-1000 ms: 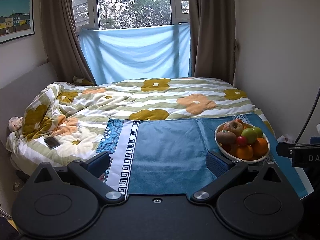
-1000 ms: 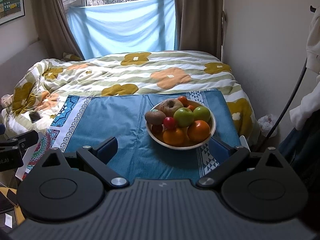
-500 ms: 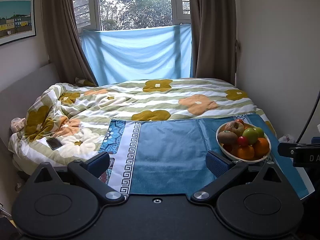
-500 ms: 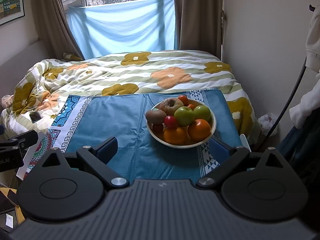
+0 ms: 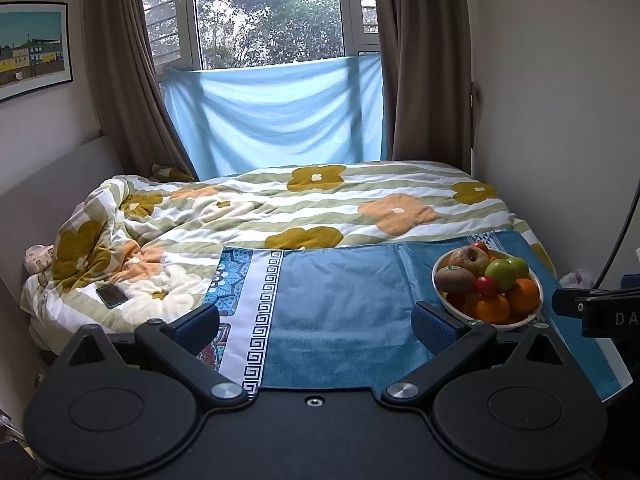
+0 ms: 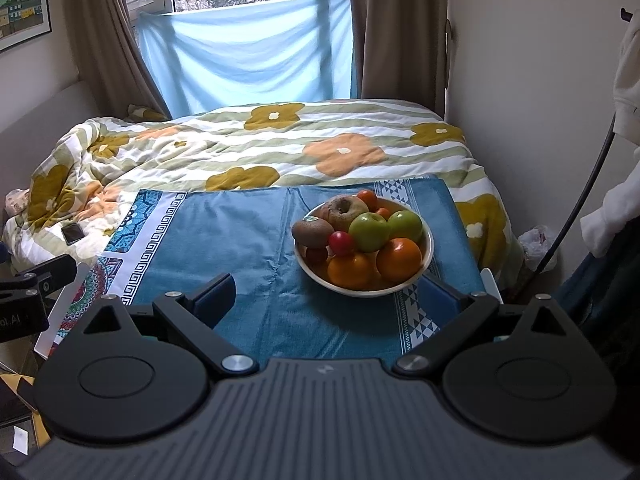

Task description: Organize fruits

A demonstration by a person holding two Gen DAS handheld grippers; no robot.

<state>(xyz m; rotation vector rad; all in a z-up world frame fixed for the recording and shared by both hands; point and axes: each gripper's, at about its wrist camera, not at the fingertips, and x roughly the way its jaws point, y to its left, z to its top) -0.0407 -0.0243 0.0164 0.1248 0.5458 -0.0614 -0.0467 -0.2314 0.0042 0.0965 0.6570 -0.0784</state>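
Change: since a second ago the left view has tilted up, showing more window, and the fruit bowl sits a little lower and nearer in the right view; the fruit lies as it did.
Left tool (image 5: 315, 318): released, its blue-padded fingers (image 5: 434, 326) spread wide, holding and touching nothing; it hangs over the near edge of the blue patterned cloth (image 5: 340, 300).
Right tool (image 6: 327, 296): released too, jaws wide apart, empty, raised above the cloth's near edge.
Fruit bowl: a white round bowl (image 6: 427, 258) stands on the cloth toward the right edge of the bed, just ahead of the right tool and slightly to the right of its centre line; in the left view it sits just beyond that tool's right finger.
Bowl contents: a brown kiwi (image 6: 312, 233) at the left rim, a small red fruit (image 6: 341, 242) beside it, a bruised brownish apple (image 6: 345, 209) behind, two green apples (image 6: 370, 232) in the middle, two oranges (image 6: 398, 259) at the front, a small red-orange fruit (image 6: 368, 199) at the back.
Pose: both tools point level across the bed toward the window, side by side; each shows at the other view's edge.
Bed: a flowered quilt (image 5: 320, 204) covers it, with a dark phone (image 5: 112, 295) near the left edge.
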